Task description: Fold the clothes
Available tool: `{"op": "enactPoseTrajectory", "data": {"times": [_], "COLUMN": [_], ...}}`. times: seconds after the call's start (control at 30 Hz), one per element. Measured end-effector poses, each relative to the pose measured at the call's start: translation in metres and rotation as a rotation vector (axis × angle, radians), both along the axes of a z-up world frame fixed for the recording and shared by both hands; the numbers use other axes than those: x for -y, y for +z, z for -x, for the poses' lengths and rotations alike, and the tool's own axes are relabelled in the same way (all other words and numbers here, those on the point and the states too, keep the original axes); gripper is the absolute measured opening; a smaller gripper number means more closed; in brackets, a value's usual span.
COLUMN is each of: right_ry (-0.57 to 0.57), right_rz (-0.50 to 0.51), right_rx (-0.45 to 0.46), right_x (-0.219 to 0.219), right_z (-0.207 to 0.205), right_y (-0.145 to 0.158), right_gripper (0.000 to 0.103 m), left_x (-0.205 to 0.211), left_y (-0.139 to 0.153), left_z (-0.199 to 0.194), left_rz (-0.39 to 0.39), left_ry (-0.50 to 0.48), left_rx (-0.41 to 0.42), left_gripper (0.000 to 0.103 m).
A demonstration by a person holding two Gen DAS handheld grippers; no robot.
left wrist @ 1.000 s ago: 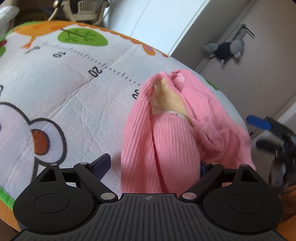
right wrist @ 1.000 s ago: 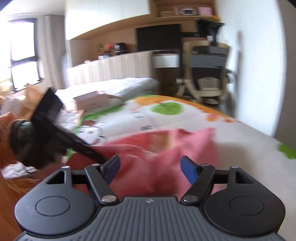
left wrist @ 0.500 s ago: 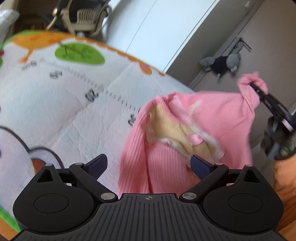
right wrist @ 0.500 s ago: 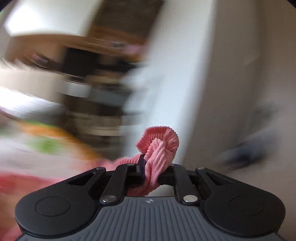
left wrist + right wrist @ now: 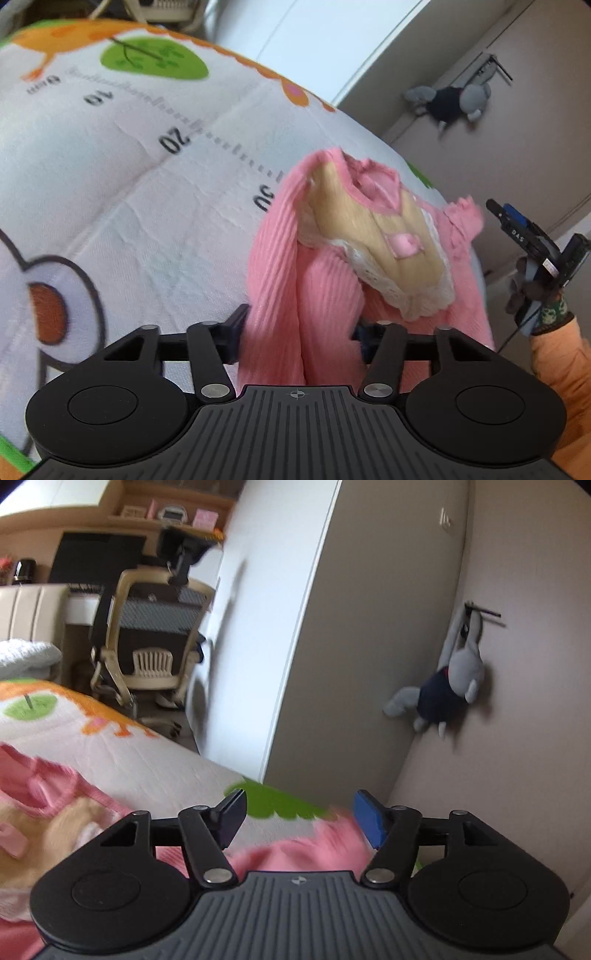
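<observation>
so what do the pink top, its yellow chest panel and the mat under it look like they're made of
Pink top: soft ribbed knit, matte, judging by its fine parallel ridges and limp drape.
Yellow chest panel: smoother, plainer cloth edged with white lace-like trim; the fibre is unclear.
Mat: printed quilted fabric, matte, with stitched seams and puckers across a ruler print.

Right gripper [image 5: 297,821] agape above pink garment [image 5: 299,854] on printed mat [image 5: 147,768], grey plush toy [image 5: 441,690] on the wall beyond
</observation>
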State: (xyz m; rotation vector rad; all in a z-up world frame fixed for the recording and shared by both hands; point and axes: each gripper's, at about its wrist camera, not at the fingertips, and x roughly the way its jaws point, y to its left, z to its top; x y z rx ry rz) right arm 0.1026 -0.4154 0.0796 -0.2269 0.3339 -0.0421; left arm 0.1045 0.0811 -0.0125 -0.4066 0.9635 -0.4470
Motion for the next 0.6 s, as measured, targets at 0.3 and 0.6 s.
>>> {"op": "enactPoseTrajectory", "data": {"times": [0.3,0.6], "right_ry": [0.239,0.344], "right_rz": [-0.185,-0.193], "right_rx": [-0.065,-0.159], "right_x": [-0.047,-0.089], "right_z": [0.012,0.001], "right_y": [0.006,-0.016], "right_gripper": [0.074,0.074], "left_x": [-0.025,-0.005], "left_y": [-0.005,0.043], "left_z": [0.005,-0.008], "left_rz": [0.183,-0.227], "left_ry": [0.012,0.027], "left_rx": [-0.078,0.166], "left_gripper": [0.065,0.009]}}
